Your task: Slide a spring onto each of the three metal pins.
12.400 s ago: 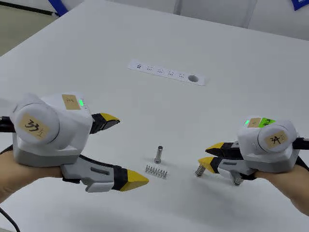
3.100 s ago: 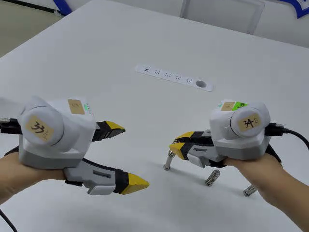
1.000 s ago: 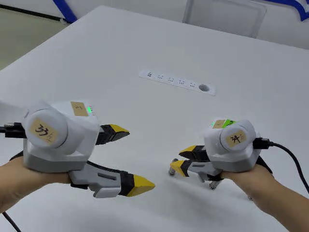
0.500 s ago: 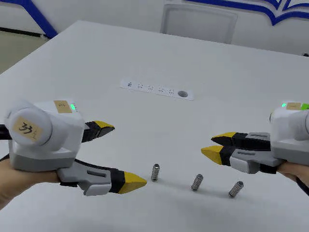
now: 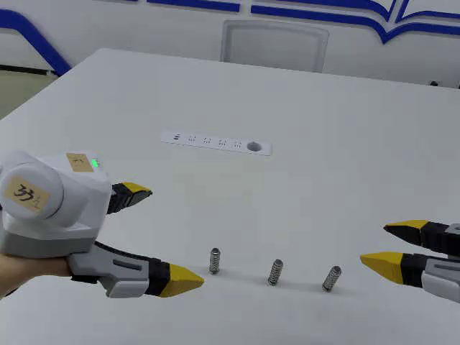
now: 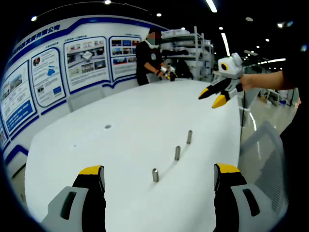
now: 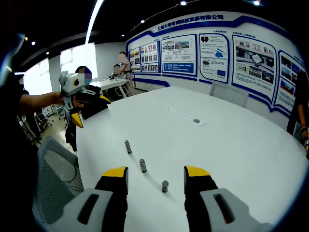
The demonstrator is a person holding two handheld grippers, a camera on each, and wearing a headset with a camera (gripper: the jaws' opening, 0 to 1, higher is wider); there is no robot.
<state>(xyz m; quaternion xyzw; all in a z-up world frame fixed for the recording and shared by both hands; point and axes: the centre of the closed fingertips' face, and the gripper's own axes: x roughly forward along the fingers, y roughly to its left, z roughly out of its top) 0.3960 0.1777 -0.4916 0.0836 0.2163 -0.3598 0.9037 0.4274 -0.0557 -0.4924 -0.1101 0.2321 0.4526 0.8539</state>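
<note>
Three short metal pins stand in a row on the white table (image 5: 302, 144), each with a spring coiled around it: the left pin (image 5: 214, 260), the middle pin (image 5: 275, 272), the right pin (image 5: 331, 277). My left gripper (image 5: 162, 236) is open just left of the row, holding nothing. My right gripper (image 5: 386, 244) is open to the right of the row, apart from the pins. In the left gripper view the pins (image 6: 177, 152) stand ahead of the open left gripper (image 6: 159, 170). In the right gripper view the nearest pin (image 7: 165, 186) stands just ahead of the open right gripper (image 7: 155, 171).
A white power strip (image 5: 215, 142) lies across the middle of the table. A grey chair (image 5: 273, 44) stands at the far edge. A mesh chair back (image 7: 53, 179) is beside the near edge. People (image 6: 153, 55) work at another table behind.
The right gripper has pulled back to the right, away from the pins, and stands open. The loose spring from the earliest frame now sits on the left pin. The head camera has tilted up.
</note>
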